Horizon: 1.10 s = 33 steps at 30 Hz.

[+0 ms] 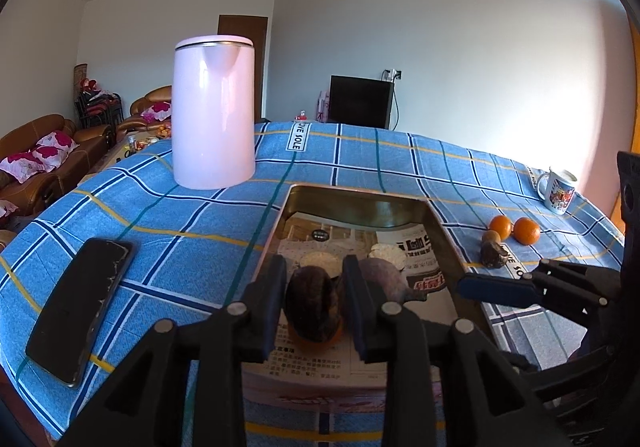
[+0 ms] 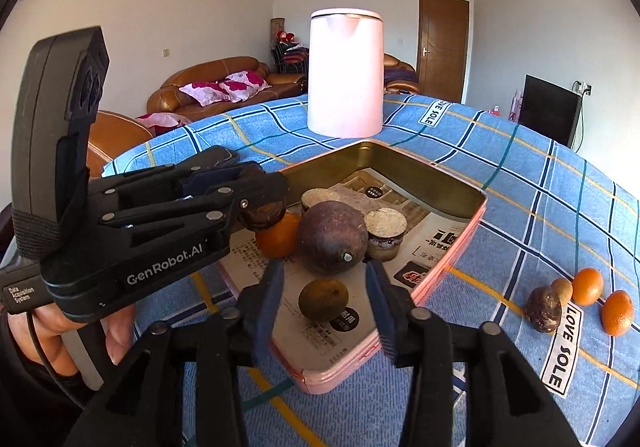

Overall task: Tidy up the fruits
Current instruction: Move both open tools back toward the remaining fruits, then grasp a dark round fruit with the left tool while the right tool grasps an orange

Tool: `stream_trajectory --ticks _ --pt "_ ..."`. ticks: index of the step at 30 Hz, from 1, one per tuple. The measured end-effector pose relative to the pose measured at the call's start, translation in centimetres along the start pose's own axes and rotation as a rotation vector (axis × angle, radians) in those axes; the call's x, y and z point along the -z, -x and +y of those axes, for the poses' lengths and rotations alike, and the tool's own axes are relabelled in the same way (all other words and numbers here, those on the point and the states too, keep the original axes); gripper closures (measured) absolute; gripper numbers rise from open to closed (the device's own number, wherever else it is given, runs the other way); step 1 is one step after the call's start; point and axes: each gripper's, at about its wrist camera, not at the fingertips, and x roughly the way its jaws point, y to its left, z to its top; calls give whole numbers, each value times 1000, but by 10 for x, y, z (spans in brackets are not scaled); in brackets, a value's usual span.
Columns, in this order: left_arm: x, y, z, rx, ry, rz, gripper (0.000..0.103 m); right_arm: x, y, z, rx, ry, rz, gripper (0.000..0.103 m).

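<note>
**tray_sorter:** Why do we have both tongs parked over the tray (image 2: 452,207) at once?

**umi_two:** Because that's where we're collecting everything. The tray is lined with newspaper (image 2: 436,235), and a big purple fruit (image 2: 332,237), an orange (image 2: 276,241) and two foil-topped cups (image 2: 386,221) already sit in it. Our right gripper (image 2: 325,270) is spread wide over a small brown-green fruit (image 2: 323,299), which lies on the paper near the tray's front corner. The pads are clear of it on both sides, so we'd say that one is down.

**tray_sorter:** And the left?

**umi_two:** Our left gripper (image 1: 315,269) has a wrinkled dark fruit (image 1: 312,303) between its fingers, perched on the orange. The pads look to be right against its sides, but we can't tell whether they're pinching it or just framing it. We came in low and tilted down, presumably so nothing drops and rolls.

**tray_sorter:** What's left for us?

**umi_two:** Four pieces sit out on the checked cloth (image 1: 160,247), well apart from the tray: two oranges (image 2: 587,286), a dark lumpy one (image 2: 542,309) and a little brown one (image 2: 562,289). The right side is nearer, so we'd take those from there.
</note>
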Motion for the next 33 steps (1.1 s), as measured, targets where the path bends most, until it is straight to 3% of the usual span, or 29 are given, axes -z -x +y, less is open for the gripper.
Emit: stream_trajectory --ticks 2,3,8,11,17,21,24,33 --pt "-3 4 -6 1 -4 -18 48 2 11 -5 8 -7 -26 44" --pt "-5 7 -10 4 -11 -27 46 3 17 -9 16 -9 -36 44" --pt "-18 14 -44 56 -64 -56 45 16 53 -51 111 -51 -69 44" --pt "-24 13 -73 100 -106 -55 37 22 73 -96 244 -122 -69 44" --pt "-31 -8 -131 197 -174 4 36 31 93 -178 447 -306 -49 44" --pt "-30 -35 -159 222 -191 79 36 40 90 -211 475 -378 -14 44" --pt "-26 -61 -171 233 -179 152 36 45 85 -226 443 -431 3 44" --pt "-21 -107 -187 244 -179 299 39 45 55 -242 420 -464 105 44"
